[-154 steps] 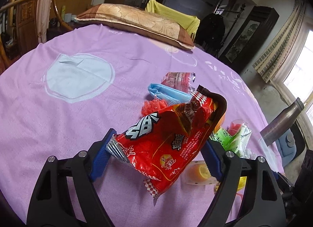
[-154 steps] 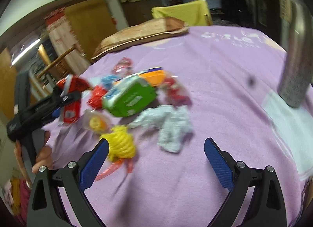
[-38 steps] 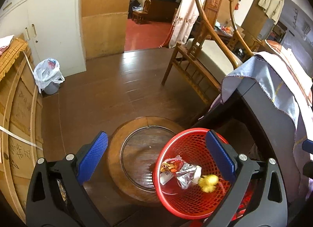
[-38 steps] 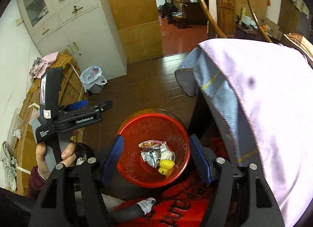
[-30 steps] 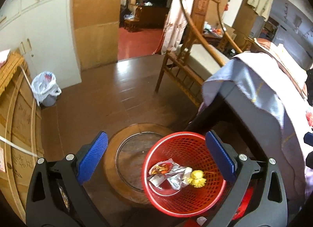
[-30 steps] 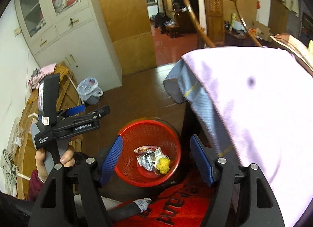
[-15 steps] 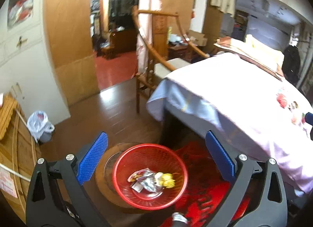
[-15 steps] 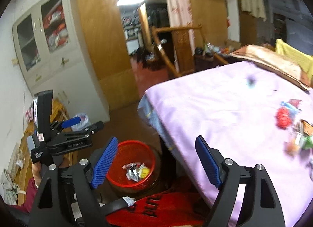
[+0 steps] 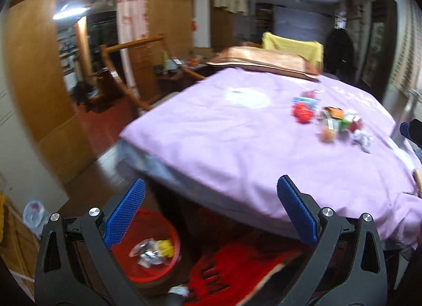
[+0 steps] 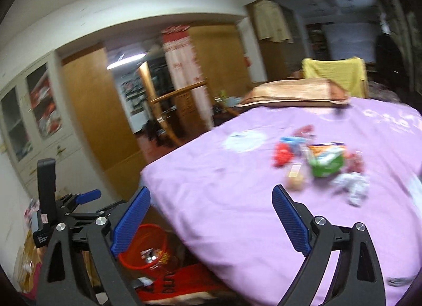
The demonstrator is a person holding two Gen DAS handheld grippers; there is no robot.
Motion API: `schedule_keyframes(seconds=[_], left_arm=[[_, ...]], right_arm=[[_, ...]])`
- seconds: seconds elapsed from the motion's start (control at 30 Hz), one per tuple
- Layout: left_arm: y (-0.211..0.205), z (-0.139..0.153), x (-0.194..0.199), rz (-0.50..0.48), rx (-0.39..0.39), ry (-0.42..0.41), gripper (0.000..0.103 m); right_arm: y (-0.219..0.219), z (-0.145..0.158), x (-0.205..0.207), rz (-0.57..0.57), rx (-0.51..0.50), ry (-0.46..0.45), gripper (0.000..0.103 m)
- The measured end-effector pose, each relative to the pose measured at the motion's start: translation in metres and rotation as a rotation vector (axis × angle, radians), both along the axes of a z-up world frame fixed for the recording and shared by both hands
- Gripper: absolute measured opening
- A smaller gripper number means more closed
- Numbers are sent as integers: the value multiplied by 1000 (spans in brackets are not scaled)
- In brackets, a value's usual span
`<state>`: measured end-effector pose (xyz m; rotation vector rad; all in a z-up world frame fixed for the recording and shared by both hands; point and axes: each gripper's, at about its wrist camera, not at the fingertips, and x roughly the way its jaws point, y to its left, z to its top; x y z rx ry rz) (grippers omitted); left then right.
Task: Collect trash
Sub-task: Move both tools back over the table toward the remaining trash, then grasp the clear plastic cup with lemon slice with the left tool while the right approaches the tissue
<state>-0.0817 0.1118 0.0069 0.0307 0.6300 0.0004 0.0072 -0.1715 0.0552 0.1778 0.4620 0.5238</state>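
While both views are smeared by motion blur, the main shapes hold: a lilac bedsheet (image 9: 237, 147) of soft, matte cloth drapes over the bed edge, and a flat brown-gold pillow (image 9: 263, 64) lies at its far end. The left gripper (image 9: 208, 216) points level across the near corner of the bed, its ribbed blue pads spread wide with nothing between them. The right gripper (image 10: 211, 221) is likewise splayed and empty, aimed over the sheet toward the litter.

The trash pile (image 10: 319, 163) sits well up the sheet: a green carton (image 10: 327, 164), a knobbly red ball (image 10: 282, 156), a crumpled white tissue (image 10: 352, 187), a pale orange cup (image 10: 295, 180) and blue and red wrappers, all touching or just beside one another.

On the floor below the bed corner stands a round red mesh basket (image 9: 172, 237); inside lie crinkled foil wrappers (image 9: 146, 252) and a yellow lump (image 9: 164, 246). A red mat (image 9: 232, 274) with dark lettering lies beside it.
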Motion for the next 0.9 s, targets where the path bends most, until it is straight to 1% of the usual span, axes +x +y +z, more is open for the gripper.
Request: schedule_keyframes(seconds=[0.03, 0.17, 0.33, 0.5, 0.6, 0.7, 0.8, 0.87, 0.9], left_arm=[[-13, 0, 8, -21, 3, 5, 96], [-53, -7, 46, -87, 10, 42, 96], [-96, -24, 100, -155, 31, 100, 96], [-125, -37, 155, -202, 12, 153, 96], [-142, -42, 189, -237, -28, 194, 96], [-163, -46, 205, -293, -42, 217, 96], [-184, -49, 210, -346, -18, 211, 96], [-200, -53, 213, -385, 1, 205, 96], [-206, -55, 214, -401, 7, 205, 96]], right_arm=[[-16, -3, 4, -43, 8, 4, 93], [-57, -19, 19, -166, 9, 33, 94], [-95, -43, 52, -306, -47, 101, 94], [-115, -58, 88, -372, -87, 161, 94], [-125, -66, 107, -407, -109, 181, 94], [-132, -73, 122, -429, -103, 200, 94], [-140, -84, 134, -438, -75, 230, 94], [-146, -92, 141, -446, -63, 275, 94], [-149, -92, 141, -438, -45, 282, 94]])
